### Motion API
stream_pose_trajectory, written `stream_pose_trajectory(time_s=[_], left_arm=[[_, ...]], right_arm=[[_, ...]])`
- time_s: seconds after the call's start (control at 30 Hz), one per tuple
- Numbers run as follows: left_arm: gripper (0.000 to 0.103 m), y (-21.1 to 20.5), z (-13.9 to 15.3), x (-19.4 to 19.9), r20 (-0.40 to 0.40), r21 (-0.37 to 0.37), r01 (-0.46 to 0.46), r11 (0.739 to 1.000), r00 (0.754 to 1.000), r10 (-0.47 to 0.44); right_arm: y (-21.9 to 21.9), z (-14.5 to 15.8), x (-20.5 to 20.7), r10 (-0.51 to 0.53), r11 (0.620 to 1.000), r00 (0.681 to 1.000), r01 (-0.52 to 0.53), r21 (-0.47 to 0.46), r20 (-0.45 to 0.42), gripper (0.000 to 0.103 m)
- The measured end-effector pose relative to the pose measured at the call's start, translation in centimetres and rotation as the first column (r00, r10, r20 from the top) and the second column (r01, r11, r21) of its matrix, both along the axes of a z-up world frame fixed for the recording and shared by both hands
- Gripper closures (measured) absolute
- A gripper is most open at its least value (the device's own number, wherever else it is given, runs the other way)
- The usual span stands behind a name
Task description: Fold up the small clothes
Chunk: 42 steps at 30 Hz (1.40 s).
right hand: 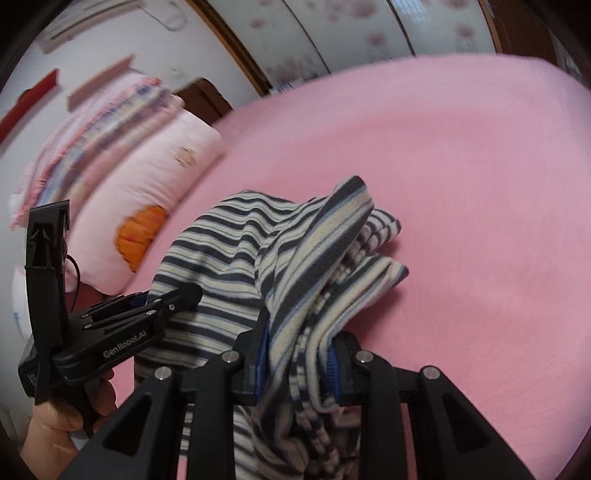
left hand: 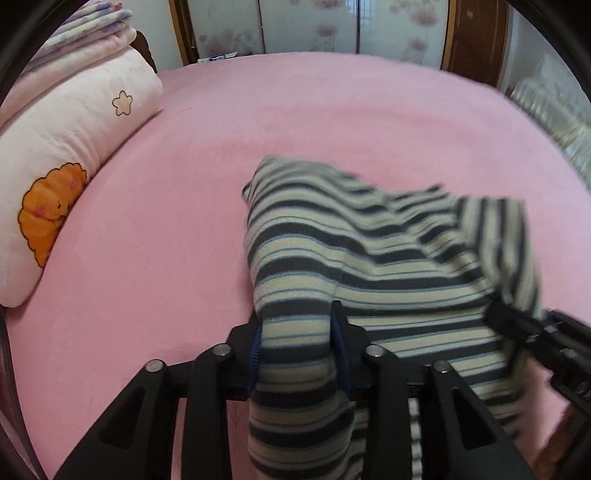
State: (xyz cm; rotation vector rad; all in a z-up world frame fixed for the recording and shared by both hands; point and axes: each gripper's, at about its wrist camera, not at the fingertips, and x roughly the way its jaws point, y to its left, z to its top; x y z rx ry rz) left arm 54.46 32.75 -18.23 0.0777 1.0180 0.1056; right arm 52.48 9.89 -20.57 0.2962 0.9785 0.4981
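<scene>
Both the left gripper and the right gripper have their fingers clamped on a navy-and-cream striped fleece garment, lifted over the pink bed.

Both cameras ride just behind their own gripper fingers and look forward along them over the pink bed. The left wrist view sits low and close above the bed, facing squarely toward the flowered wardrobe doors beyond its far edge, with the pillow off to its left. The right wrist view is just as near the bed but rolled sideways — the far edge slants — and it looks leftward across the bed to that pillow. The views share the bed, the pillow, the doors, and the striped garment — bunched close to both lenses.
</scene>
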Motion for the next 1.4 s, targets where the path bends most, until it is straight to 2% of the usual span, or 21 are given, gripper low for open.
stream_pose_trajectory(time_s=[0.07,0.1,0.13,0.23,0.3,0.37,0.47,0.57,0.7,0.8,0.83,0.87,0.9,0.93,0.97,1.03,1.1,1.13,1.3,1.37,1.4], left_arm=[[0.048,-0.1,-0.9,-0.2,0.014,0.041,-0.014,0.999,1.0,0.014],[0.038,0.3,-0.8,-0.4,0.028,0.059,-0.029,0.998,0.999,0.028],[0.036,0.4,-0.7,-0.5,0.034,0.056,-0.032,0.998,0.999,0.03],[0.035,2.2,0.9,-2.3,0.059,-0.028,-0.035,0.999,0.998,0.036],[0.033,4.5,1.8,-4.0,0.07,-0.103,-0.041,0.994,0.996,0.049],[0.031,5.2,2.2,-6.8,0.054,-0.18,-0.058,0.982,0.996,0.069],[0.031,6.4,1.0,-9.8,-0.001,-0.273,-0.074,0.959,0.997,0.077],[0.031,6.2,-0.4,-12.3,-0.033,-0.315,-0.066,0.947,0.998,0.059],[0.031,4.4,-3.1,-15.1,-0.089,-0.329,-0.069,0.942,0.995,0.042],[0.031,4.4,-3.5,-15.8,-0.053,-0.367,-0.105,0.924,0.994,0.092],[0.035,4.5,-3.5,-16.0,-0.046,-0.394,-0.132,0.91,0.991,0.124],[0.045,4.7,-3.5,-16.0,-0.044,-0.414,-0.152,0.898,0.988,0.147],[0.074,4.8,-3.5,-15.9,-0.051,-0.447,-0.169,0.879,0.985,0.163],[0.084,4.9,-3.5,-15.7,-0.064,-0.462,-0.185,0.867,0.982,0.175],[0.085,4.8,-3.3,-15.7,-0.071,-0.456,-0.21,0.865,0.977,0.2],[0.089,4.2,-2.5,-15.9,-0.054,-0.42,-0.212,0.882,0.976,0.209],[0.09,3.0,-1.5,-16.4,-0.038,-0.374,-0.2,0.906,0.979,0.201],[0.09,2.6,-1.1,-16.7,-0.042,-0.363,-0.206,0.909,0.978,0.205],[0.089,4.0,-1.0,-16.0,-0.104,-0.351,-0.252,0.902,0.968,0.23],[0.086,4.3,-1.4,-15.6,-0.135,-0.347,-0.274,0.897,0.961,0.241],[0.079,4.3,-1.6,-15.5,-0.145,-0.335,-0.286,0.898,0.957,0.251]], right_arm=[[-0.4,-0.9,0.3,0.001,1.0,0.999,-0.001,0.021,-0.032,0.069],[-0.7,-0.9,0.2,0.007,0.999,0.999,-0.006,0.031,-0.041,0.064],[-0.9,-0.6,0.1,0.012,0.999,0.999,-0.011,0.034,-0.04,0.062],[-1.6,0.8,-1.2,0.084,0.996,0.996,-0.084,0.006,-0.022,0.055],[-2.2,1.5,-2.3,0.123,0.992,0.992,-0.123,0.006,-0.02,0.047],[-3.0,1.7,-3.8,0.161,0.987,0.986,-0.161,0.011,-0.034,0.043],[-3.3,1.1,-5.7,0.202,0.979,0.977,-0.201,0.017,-0.073,0.042],[-2.7,0.0,-7.1,0.22,0.975,0.969,-0.22,0.009,-0.116,0.042],[-1.5,-1.2,-8.3,0.226,0.974,0.961,-0.226,0.023,-0.157,0.042],[-0.6,-1.8,-8.7,0.222,0.975,0.958,-0.212,0.074,-0.18,0.042],[-0.1,-2.1,-8.9,0.219,0.975,0.957,-0.208,0.08,-0.188,0.043],[0.3,-2.1,-9.1,0.219,0.975,0.957,-0.207,0.08,-0.191,0.051],[0.7,-2.1,-9.2,0.221,0.975,0.956,-0.21,0.078,-0.191,0.068],[1.1,-2.0,-9.4,0.223,0.975,0.955,-0.214,0.066,-0.195,0.077],[1.5,-1.9,-9.6,0.221,0.975,0.955,-0.213,0.061,-0.197,0.084],[1.5,-1.4,-10.1,0.215,0.976,0.958,-0.207,0.063,-0.188,0.085],[1.6,-0.8,-10.4,0.213,0.977,0.957,-0.203,0.072,-0.195,0.086],[1.7,-0.6,-10.5,0.212,0.977,0.956,-0.2,0.08,-0.201,0.086],[1.7,-0.9,-11.2,0.214,0.977,0.944,-0.201,0.074,-0.252,0.086],[1.6,-1.3,-11.5,0.209,0.978,0.943,-0.2,0.058,-0.261,0.086],[1.5,-1.5,-11.7,0.203,0.979,0.941,-0.195,0.057,-0.269,0.084]])
